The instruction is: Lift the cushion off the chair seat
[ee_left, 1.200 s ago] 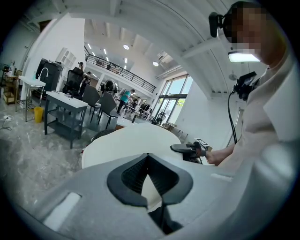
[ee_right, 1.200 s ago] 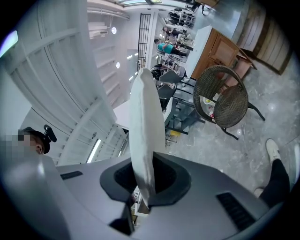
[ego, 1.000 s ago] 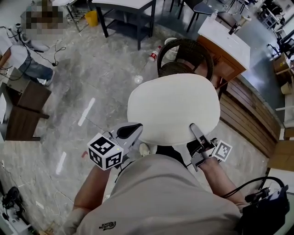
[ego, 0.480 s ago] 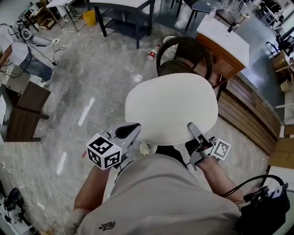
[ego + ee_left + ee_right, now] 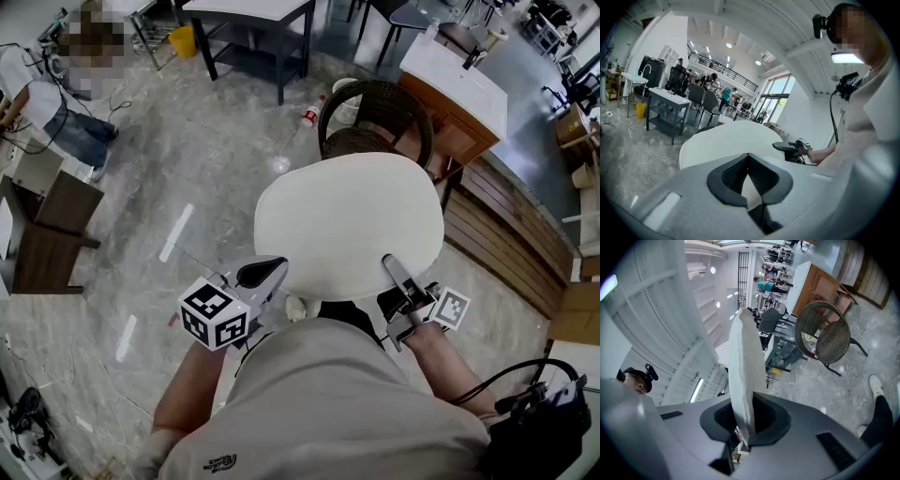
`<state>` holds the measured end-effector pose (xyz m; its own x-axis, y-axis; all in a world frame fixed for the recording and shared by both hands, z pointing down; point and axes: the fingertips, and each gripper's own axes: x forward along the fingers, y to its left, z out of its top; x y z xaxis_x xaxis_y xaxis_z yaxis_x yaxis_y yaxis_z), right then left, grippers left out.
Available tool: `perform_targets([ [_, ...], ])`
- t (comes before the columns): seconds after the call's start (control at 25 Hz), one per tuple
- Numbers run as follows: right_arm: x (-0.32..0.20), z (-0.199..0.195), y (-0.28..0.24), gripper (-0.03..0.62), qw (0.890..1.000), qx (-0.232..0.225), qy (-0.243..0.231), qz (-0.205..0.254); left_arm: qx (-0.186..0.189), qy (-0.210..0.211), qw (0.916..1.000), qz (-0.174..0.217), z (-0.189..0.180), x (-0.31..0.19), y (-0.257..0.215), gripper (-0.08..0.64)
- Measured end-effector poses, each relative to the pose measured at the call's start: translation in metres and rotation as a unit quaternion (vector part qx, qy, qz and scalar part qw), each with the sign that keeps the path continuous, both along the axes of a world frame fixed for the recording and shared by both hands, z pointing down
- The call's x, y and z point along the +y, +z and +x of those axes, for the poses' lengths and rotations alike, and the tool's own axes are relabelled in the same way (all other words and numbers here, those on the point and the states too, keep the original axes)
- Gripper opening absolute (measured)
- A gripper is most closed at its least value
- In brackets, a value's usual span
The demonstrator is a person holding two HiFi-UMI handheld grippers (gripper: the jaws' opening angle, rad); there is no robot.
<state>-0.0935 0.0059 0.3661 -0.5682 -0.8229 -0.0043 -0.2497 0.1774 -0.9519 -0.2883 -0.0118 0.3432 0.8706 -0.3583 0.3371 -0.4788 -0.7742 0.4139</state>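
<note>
A round white cushion (image 5: 349, 220) hangs flat in the air in front of me, held at its near edge from both sides. My left gripper (image 5: 265, 273) is shut on the near-left rim, and my right gripper (image 5: 393, 268) is shut on the near-right rim. The dark wicker chair (image 5: 377, 101) stands just beyond the cushion, its seat partly hidden under it. In the left gripper view the cushion (image 5: 729, 139) spreads out ahead of the left gripper (image 5: 749, 185). In the right gripper view the cushion (image 5: 743, 357) runs edge-on through the right gripper (image 5: 743, 425), with the chair (image 5: 826, 337) on the marble floor behind.
A wooden cabinet with a white top (image 5: 459, 82) stands right of the chair, with wooden slats (image 5: 502, 225) on the floor beside it. A dark table (image 5: 251, 11) is at the back, a brown cabinet (image 5: 52, 220) at the left, and a person (image 5: 56, 122) at the far left.
</note>
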Motion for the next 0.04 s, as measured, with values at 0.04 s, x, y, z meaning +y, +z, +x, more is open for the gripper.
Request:
perform_targets([
  [0.04,0.0005,-0.0001,-0.0003,0.042,1.0,-0.001,0.001,0.0,0.0,0.0,1.0,-0.001,-0.0004,0.0005,0.0003,0.006],
])
